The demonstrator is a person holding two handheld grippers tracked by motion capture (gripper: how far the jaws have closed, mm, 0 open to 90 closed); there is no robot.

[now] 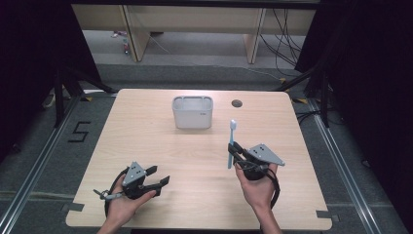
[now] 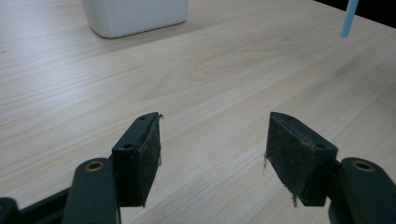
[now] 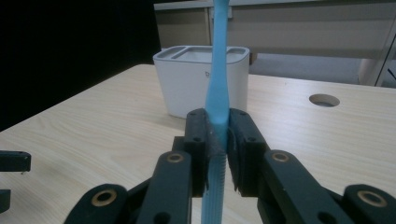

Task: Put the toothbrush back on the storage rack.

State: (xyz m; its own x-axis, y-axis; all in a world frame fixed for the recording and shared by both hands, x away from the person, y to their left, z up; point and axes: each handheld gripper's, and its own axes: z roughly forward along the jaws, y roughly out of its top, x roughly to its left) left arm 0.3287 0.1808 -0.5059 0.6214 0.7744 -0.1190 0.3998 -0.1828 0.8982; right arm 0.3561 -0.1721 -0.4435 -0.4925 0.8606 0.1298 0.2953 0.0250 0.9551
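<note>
The wooden bench [image 1: 195,146] carries a white holder [image 1: 192,112] near its far edge, with a round hole [image 1: 236,103] in the top just to the holder's right. The high view looks down into the holder's open top, while the right gripper view shows its front wall and a divider that splits the top into compartments [image 3: 201,79]. The left tongs [image 1: 158,176] rest low at the near left in the person's hand; the left gripper view shows their jaws standing wide apart [image 2: 212,156] over bare wood. The right tongs [image 1: 234,148] are clamped together on a blue toothbrush [image 1: 231,144], held upright at the near right, well short of the holder. The right gripper view shows the pads pinching its handle [image 3: 217,93].
</note>
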